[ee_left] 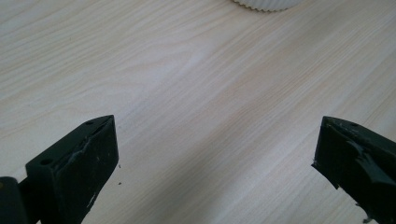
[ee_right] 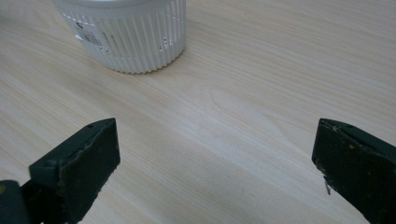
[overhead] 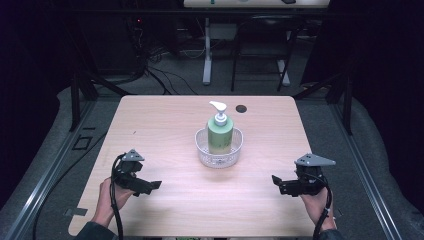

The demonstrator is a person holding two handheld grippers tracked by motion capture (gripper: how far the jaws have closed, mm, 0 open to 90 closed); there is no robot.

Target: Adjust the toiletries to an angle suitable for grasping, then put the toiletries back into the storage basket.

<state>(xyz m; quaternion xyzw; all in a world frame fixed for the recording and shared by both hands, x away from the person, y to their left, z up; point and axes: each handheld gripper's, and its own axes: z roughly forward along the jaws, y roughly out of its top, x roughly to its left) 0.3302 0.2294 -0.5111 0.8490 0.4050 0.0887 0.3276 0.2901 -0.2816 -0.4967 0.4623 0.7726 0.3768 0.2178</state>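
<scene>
A green pump bottle with a white pump head stands upright inside a clear ribbed plastic basket at the middle of the wooden table. My left gripper rests low over the table at the front left, open, with bare wood between its jaws. My right gripper sits at the front right, open too, nothing between its jaws. The basket's ribbed wall shows at the upper left of the right gripper view, and its bottom edge at the top of the left gripper view.
A small dark round mark lies on the table behind the basket. Beyond the table's far edge stand desk legs and loose cables on the floor. Metal rails run along both sides of the table.
</scene>
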